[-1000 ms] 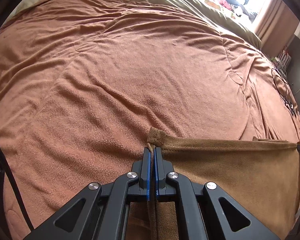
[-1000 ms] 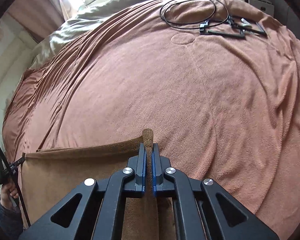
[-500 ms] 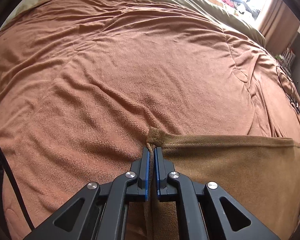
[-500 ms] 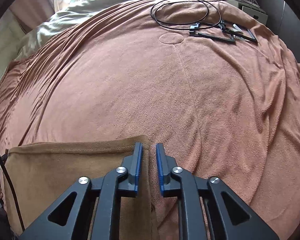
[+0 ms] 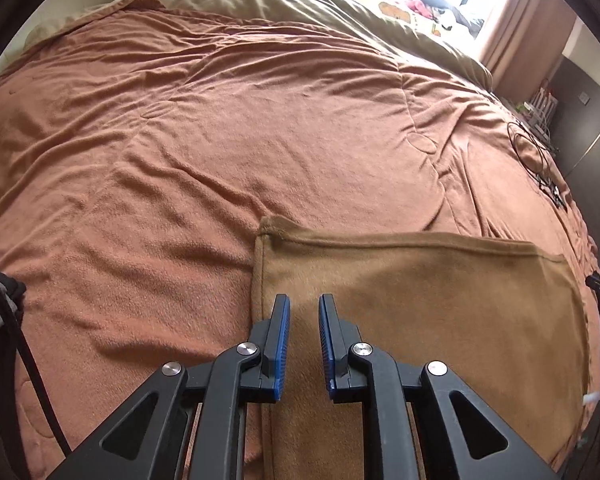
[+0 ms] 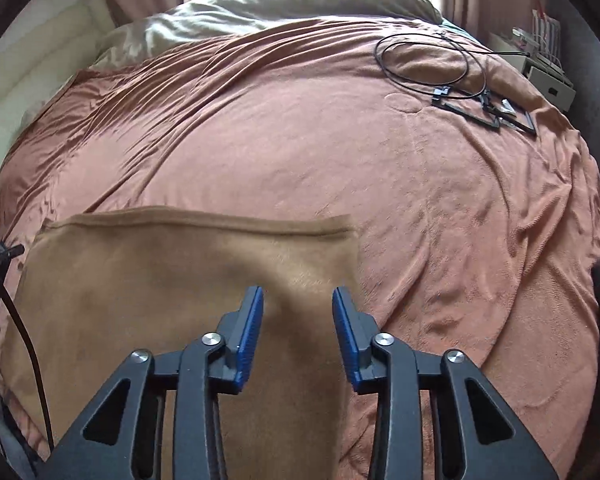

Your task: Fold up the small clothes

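A tan fleece cloth [image 5: 420, 280] lies flat on the rust-brown bed blanket [image 5: 220, 140], folded, with its hemmed edge on the far side. My left gripper [image 5: 304, 300] hovers over the cloth's left part, just behind its left corner; its jaws are opening and nothing is between them. In the right wrist view the same cloth [image 6: 140, 280] spreads to the left. My right gripper [image 6: 298, 292] hangs above the cloth's right end, jaws apart and closing a little, holding nothing.
A coiled black cable [image 6: 424, 60] and flat black frames [image 6: 496, 112] lie at the bed's far right. An olive duvet [image 6: 280, 12] is bunched at the head of the bed. White boxes [image 6: 548, 80] stand beside the bed's right side.
Both grippers were shut on the cloth's two far corners. They have let go, opened and drawn back toward me, and the cloth now rests flat on the blanket.
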`<state>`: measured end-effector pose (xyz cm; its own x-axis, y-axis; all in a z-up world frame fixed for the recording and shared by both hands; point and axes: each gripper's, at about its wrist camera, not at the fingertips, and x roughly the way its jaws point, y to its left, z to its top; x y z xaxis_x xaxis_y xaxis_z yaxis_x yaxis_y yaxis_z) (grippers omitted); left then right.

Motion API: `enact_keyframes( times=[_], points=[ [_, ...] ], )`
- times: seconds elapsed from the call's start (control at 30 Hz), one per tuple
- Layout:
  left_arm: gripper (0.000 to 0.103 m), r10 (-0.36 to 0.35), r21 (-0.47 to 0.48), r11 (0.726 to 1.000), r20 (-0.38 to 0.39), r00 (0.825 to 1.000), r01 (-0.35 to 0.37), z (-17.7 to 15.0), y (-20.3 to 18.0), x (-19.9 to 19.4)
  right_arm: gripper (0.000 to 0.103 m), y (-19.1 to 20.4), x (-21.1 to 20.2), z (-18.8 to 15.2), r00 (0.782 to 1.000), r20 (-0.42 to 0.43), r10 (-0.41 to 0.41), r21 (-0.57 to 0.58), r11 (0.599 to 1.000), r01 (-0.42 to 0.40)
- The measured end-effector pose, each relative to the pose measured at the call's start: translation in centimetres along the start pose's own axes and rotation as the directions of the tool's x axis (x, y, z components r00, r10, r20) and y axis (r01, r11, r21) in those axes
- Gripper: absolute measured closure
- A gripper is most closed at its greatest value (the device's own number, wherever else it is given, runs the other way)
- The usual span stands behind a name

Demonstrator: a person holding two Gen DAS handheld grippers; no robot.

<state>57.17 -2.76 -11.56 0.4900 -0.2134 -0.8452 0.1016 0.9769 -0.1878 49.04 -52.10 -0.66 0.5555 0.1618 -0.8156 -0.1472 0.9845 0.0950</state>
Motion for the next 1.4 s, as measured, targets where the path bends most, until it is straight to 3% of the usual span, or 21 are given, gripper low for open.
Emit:
enact_keyframes(
  times=[0.13, 0.27, 0.37, 0.63, 0.7, 0.87, 1.23, 1.33, 1.4],
  points=[
    [0.087, 0.005, 0.043, 0.999, -0.038, 0.999, -0.003, -1.2, -0.9, 1.2, 0.079, 0.1, 1.7, -0.8, 0.998, -0.054, -0.042, -0.039, 0.998, 0.040],
    [0.088, 0.053, 0.051, 0.998, -0.094, 0.994, -0.048, -1.9, -0.7, 3.5, 0.094, -0.9, 3.4, -0.7, 0.996, -0.070, -0.056, -0.005, 0.998, 0.056],
    [0.089, 0.051, 0.028, 0.998, -0.081, 0.995, -0.049, -1.9, -0.3, 3.9, 0.100, -1.6, 3.9, 0.0, 0.997, -0.058, -0.046, 0.044, 0.998, 0.048],
    [0.090, 0.119, -0.011, 0.993, -0.060, 0.991, -0.120, -0.3, -0.1, 4.4, 0.100, -1.0, 5.6, 2.0, 0.993, -0.065, -0.099, 0.067, 0.992, 0.103],
    [0.090, 0.102, -0.046, 0.993, -0.072, 0.992, -0.105, -0.1, 0.4, 4.4, 0.100, -0.8, 5.4, 2.2, 0.992, -0.070, -0.107, 0.070, 0.991, 0.112],
    [0.090, 0.121, -0.019, 0.992, -0.054, 0.991, -0.122, -0.7, -0.3, 2.5, 0.095, 0.0, 2.8, 1.7, 0.997, -0.061, -0.050, 0.041, 0.998, 0.053],
    [0.089, 0.037, 0.001, 0.999, -0.057, 0.998, -0.037, -4.2, -2.0, -0.7, 0.094, 1.4, 0.2, -2.9, 0.993, -0.118, 0.010, 0.009, 1.000, -0.009],
    [0.085, 0.027, 0.019, 0.999, -0.065, 0.998, -0.026, -5.6, -3.0, -1.3, 0.083, 1.2, -0.8, -4.7, 0.992, -0.124, 0.020, 0.011, 1.000, -0.019],
    [0.067, 0.029, 0.036, 0.999, -0.066, 0.997, -0.027, -6.6, -3.6, -1.6, 0.070, 1.5, -1.3, -5.9, 0.993, -0.117, 0.032, 0.021, 0.999, -0.030]
  ],
)
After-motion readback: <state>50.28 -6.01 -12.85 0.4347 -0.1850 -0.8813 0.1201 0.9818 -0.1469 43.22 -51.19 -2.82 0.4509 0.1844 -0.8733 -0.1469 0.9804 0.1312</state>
